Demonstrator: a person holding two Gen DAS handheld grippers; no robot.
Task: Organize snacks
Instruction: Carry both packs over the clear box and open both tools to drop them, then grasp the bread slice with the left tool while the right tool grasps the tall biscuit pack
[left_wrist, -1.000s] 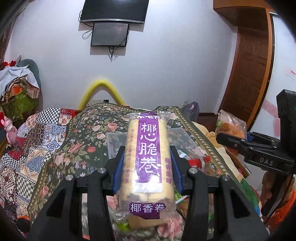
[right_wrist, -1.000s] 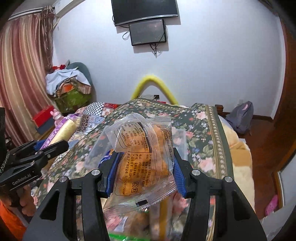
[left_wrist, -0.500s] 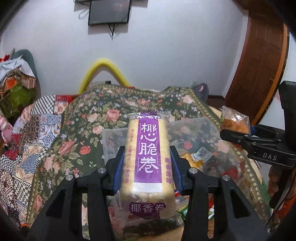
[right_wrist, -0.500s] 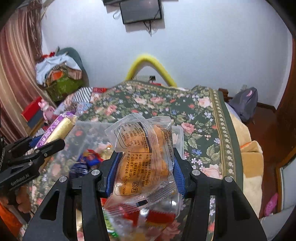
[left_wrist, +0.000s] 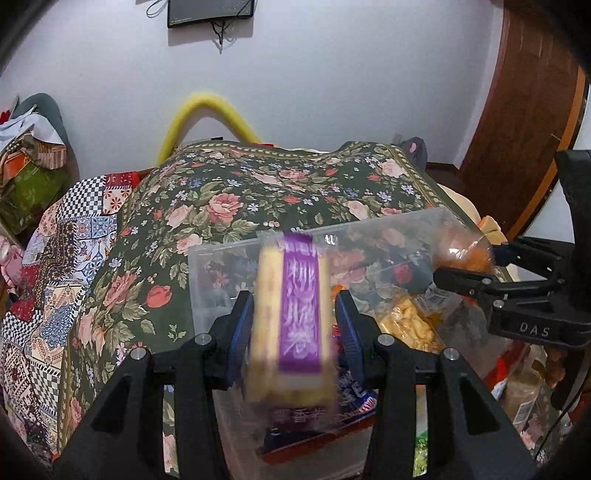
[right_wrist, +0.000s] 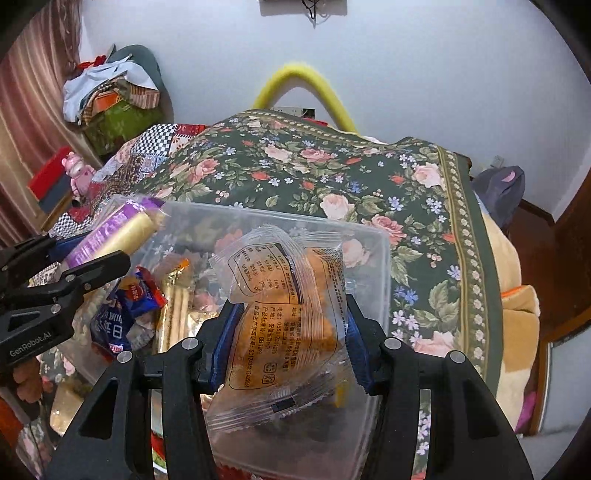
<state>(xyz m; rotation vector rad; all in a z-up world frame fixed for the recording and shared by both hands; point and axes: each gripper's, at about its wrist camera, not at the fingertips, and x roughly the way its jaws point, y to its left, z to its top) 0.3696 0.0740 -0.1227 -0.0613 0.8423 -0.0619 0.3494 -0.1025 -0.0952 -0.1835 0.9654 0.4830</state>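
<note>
My left gripper (left_wrist: 293, 325) is shut on a long purple-and-cream roll pack (left_wrist: 295, 317), held over the left part of a clear plastic bin (left_wrist: 221, 258) on the floral bedspread. The pack looks blurred. My right gripper (right_wrist: 286, 339) is shut on a clear packet of orange snacks (right_wrist: 295, 314), held over the right part of the same bin (right_wrist: 384, 266). Each gripper shows in the other's view: the right gripper (left_wrist: 476, 273) with its packet, the left gripper (right_wrist: 85, 258) with the roll pack (right_wrist: 118, 229). Several wrapped snacks (right_wrist: 147, 306) lie in the bin.
The floral bedspread (left_wrist: 258, 192) covers the bed beyond the bin. A patchwork quilt (left_wrist: 55, 251) lies to the left. A yellow padded arch (left_wrist: 207, 114) stands against the wall. A wooden door (left_wrist: 524, 92) is at the right. Clothes (right_wrist: 110, 92) are piled at the far left.
Both grippers have tipped downward and moved over the clear bin, still holding their packs. The bin and its snacks have come into fuller view.
</note>
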